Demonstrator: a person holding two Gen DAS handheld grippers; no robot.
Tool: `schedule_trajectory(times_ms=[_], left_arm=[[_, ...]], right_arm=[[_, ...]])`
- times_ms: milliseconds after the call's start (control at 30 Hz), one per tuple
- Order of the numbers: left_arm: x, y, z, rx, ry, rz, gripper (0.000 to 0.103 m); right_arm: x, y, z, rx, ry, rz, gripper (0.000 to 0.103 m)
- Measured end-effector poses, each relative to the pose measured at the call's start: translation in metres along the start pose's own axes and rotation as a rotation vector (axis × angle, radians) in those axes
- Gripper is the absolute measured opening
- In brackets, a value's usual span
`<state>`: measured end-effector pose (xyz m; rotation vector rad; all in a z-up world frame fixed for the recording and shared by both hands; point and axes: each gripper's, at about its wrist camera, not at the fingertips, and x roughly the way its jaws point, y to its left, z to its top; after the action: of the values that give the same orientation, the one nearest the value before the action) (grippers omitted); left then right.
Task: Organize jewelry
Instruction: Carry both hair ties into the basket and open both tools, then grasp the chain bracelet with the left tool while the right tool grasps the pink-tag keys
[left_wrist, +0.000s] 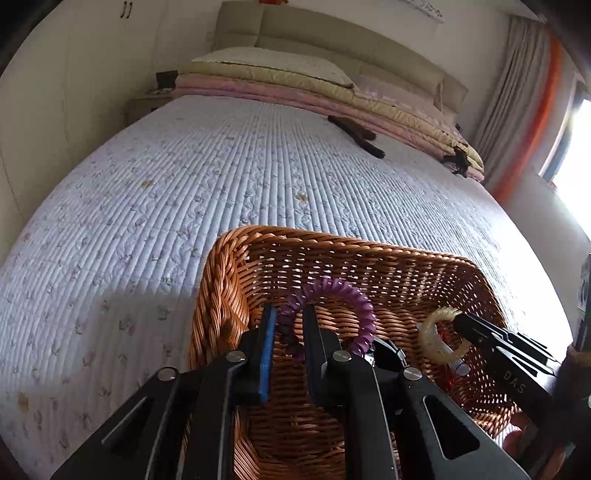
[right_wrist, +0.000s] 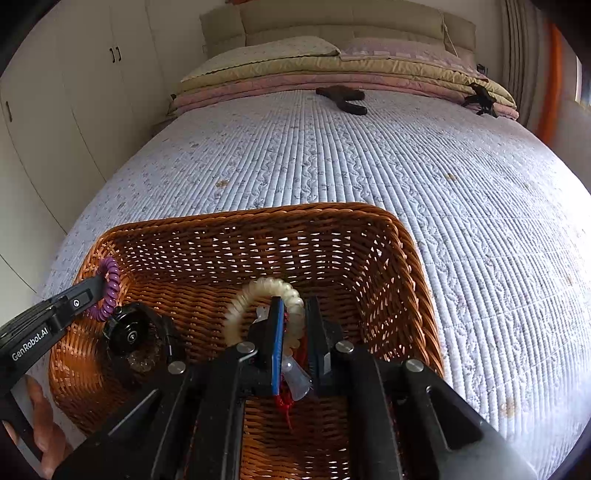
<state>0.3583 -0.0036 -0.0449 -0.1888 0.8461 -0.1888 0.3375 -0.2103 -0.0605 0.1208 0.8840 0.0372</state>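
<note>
Basket's (left_wrist: 369, 254) near rim and floor behind tongs; small red item's (right_wrist: 286, 404) identity unclear.

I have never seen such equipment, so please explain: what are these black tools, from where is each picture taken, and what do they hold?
No robot here: a person holds one two-finger gripper in each hand, each carrying a camera looking along its fingers. In the left camera's picture, the left gripper has a purple coil bracelet between its fingers, which stand slightly apart. In the right camera's picture, the right gripper is shut on a cream coil bracelet. Both hang over a wicker basket on a quilted bed. A black watch already lies inside.
</note>
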Motion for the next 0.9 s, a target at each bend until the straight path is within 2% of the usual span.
schedule_trajectory(times_ms=[33,100,267,333,400,533,700,800,900], left_arm=[[0.001,0.001,0.0,-0.005,0.009,-0.004,0.036],[0.001,0.001,0.0,-0.006,0.004,-0.029,0.043],[-0.009,-0.001,-0.001,-0.003,-0.027,-0.053,0.044],[-0.014,0.0,0.0,-0.007,-0.041,-0.07,0.044],[-0.02,0.0,0.0,-0.011,-0.058,-0.076,0.044],[-0.038,-0.003,-0.001,-0.006,-0.092,-0.112,0.044],[-0.089,-0.013,-0.012,0.032,-0.169,-0.157,0.045],[-0.123,-0.017,-0.036,0.066,-0.205,-0.161,0.052],[-0.148,-0.013,-0.068,0.059,-0.219,-0.155,0.052]], right_arm=[[0.001,-0.001,-0.001,0.004,0.002,0.005,0.014],[0.001,-0.004,-0.002,0.012,-0.003,0.011,0.014],[-0.011,-0.007,-0.005,-0.003,-0.051,0.015,0.017],[-0.017,-0.005,-0.005,-0.009,-0.075,0.02,0.037],[-0.025,-0.004,-0.006,-0.01,-0.109,0.03,0.041],[-0.043,-0.002,-0.007,-0.009,-0.16,0.045,0.041],[-0.084,0.0,-0.019,0.004,-0.227,0.065,0.041],[-0.114,0.0,-0.038,0.003,-0.255,0.079,0.042],[-0.137,-0.005,-0.068,0.008,-0.234,0.119,0.042]])
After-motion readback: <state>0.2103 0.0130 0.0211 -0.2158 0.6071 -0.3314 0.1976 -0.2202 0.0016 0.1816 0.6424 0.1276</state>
